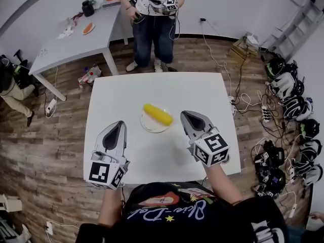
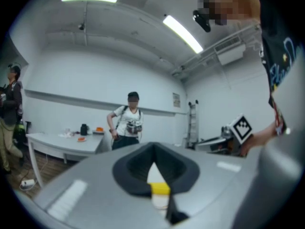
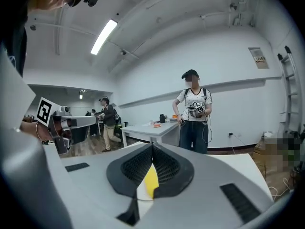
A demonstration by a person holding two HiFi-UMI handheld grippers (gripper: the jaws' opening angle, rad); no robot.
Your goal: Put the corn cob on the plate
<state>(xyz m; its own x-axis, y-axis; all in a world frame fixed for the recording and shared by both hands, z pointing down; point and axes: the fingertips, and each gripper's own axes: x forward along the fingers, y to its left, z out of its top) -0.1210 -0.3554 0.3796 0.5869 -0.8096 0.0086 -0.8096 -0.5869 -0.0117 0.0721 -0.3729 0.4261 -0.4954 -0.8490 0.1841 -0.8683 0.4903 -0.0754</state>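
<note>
White square table (image 1: 202, 92) on wood-plank floor (image 1: 50, 151) is seen from above. Right gripper (image 1: 185, 115) is held over the near half, jaws pressed together with nothing between them. Left gripper (image 1: 120, 124) is likewise closed and empty. Between and just beyond their tips, yellow corn cob (image 1: 157, 115) is laid across small round white plate (image 1: 147, 126). Standing person (image 1: 154, 29) is seen past the far edge.
</note>
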